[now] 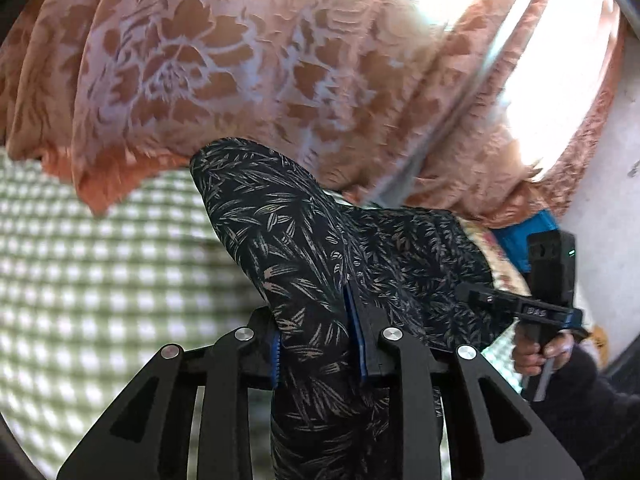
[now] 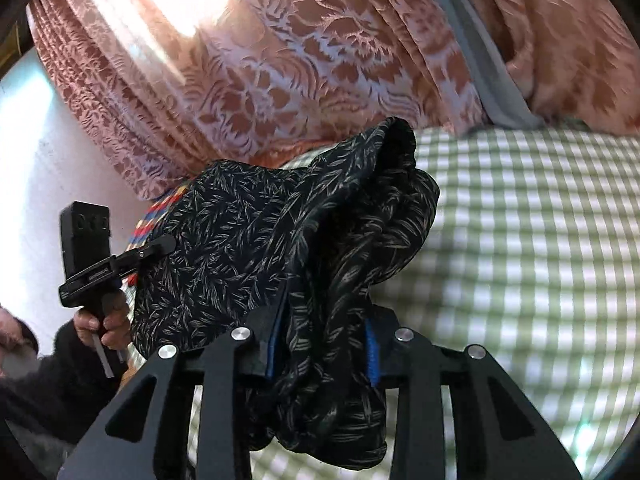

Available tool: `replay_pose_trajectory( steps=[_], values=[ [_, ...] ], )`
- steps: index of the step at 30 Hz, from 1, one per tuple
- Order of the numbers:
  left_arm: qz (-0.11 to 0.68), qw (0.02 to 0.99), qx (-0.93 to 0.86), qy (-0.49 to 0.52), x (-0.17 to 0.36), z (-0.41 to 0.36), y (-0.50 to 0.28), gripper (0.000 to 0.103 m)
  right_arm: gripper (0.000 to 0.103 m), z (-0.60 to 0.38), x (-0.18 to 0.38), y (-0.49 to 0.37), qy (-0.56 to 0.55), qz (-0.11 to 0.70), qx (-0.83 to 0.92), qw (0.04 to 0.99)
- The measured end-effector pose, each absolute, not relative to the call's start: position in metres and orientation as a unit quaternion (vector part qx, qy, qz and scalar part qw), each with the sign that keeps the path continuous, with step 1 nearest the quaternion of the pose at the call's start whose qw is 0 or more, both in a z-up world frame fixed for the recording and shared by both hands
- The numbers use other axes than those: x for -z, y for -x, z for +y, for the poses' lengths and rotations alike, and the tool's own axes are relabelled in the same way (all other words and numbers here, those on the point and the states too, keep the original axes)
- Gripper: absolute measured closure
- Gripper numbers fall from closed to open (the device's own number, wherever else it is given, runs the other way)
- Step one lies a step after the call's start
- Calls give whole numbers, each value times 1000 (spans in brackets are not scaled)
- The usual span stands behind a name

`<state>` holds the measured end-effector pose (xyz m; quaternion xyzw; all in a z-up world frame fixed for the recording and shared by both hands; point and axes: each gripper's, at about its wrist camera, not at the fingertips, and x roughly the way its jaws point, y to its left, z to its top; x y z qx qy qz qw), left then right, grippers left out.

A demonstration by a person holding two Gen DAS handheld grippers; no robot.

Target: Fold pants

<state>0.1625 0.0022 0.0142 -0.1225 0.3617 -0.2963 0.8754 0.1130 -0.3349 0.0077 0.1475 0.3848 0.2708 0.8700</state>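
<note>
I had the pants (image 1: 304, 248) pinched in both grippers and held up above the bed. They were thin, soft cloth, black with small pale leaves printed all over, and they hung in loose folds and bumps. My left gripper (image 1: 318, 344) was closed on a thick bunch of that cloth; the blue ribbed pads (image 1: 354, 332) pressed into it from both sides, and more cloth dropped down below between the black arms. My right gripper (image 2: 322, 344) was closed on another bunch in the same way, with its blue pads (image 2: 371, 350) squeezing a crumpled wad that sagged under the fingers. Between the two grippers the cloth stretched like a floppy sheet, and one rounded end stuck up and away from me. In the left camera I saw the right gripper off to the right, with the person's hand (image 1: 536, 350) wrapped round its black handle and a dark fuzzy sleeve (image 1: 588, 412) behind it. In the right camera I saw the other hand (image 2: 102, 320) on the left, gripping its handle too. Under the pants lay the bed sheet (image 2: 520, 240), soft and covered in small green and white squares. Far behind hung a curtain (image 1: 208, 64), peach coloured with big raised flower shapes, falling in long folds, and bright light came through it.
</note>
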Motion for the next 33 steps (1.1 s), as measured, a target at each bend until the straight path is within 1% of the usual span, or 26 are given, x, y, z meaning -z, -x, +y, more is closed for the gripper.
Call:
replay_pose_trajectory(
  steps=[3, 5, 7, 9, 10, 11, 13, 16, 18, 21, 23, 26, 32, 33],
  values=[
    [369, 882, 271, 115, -4, 12, -194, 77, 71, -325, -3, -153, -143, 390, -261, 871],
    [383, 882, 252, 113, 8, 14, -213, 74, 71, -320, 5, -180, -140, 398, -251, 871],
    [417, 873, 227, 109, 36, 15, -234, 73, 70, -320, 17, -198, -144, 408, -240, 869],
    [448, 864, 199, 115, 66, 20, -245, 66, 68, -319, 43, -219, -133, 433, -213, 866],
    [451, 861, 196, 128, 77, 25, -245, 57, 64, -320, 55, -226, -134, 446, -201, 862],
    [446, 862, 196, 141, 83, 30, -244, 54, 61, -324, 72, -232, -142, 461, -195, 854],
    [435, 862, 203, 163, 86, 39, -241, 53, 58, -331, 84, -232, -165, 453, -206, 852],
    [439, 868, 177, 152, 77, 41, -238, 41, 57, -336, 86, -229, -182, 449, -209, 850],
    [433, 879, 152, 134, 64, 41, -229, 41, 55, -338, 85, -228, -179, 453, -205, 849],
    [421, 891, 124, 113, 50, 40, -209, 41, 48, -332, 79, -223, -165, 459, -192, 851],
    [413, 901, 102, 84, 45, 32, -193, 41, 47, -329, 76, -218, -161, 463, -188, 851],
    [424, 903, 65, 21, 58, 14, -189, 41, 47, -330, 79, -213, -165, 463, -181, 852],
    [405, 912, 52, 47, 46, 15, -173, 41, 46, -325, 74, -206, -153, 459, -154, 862],
    [394, 917, 51, 39, 41, 11, -166, 41, 42, -325, 72, -204, -147, 457, -145, 865]
  ],
)
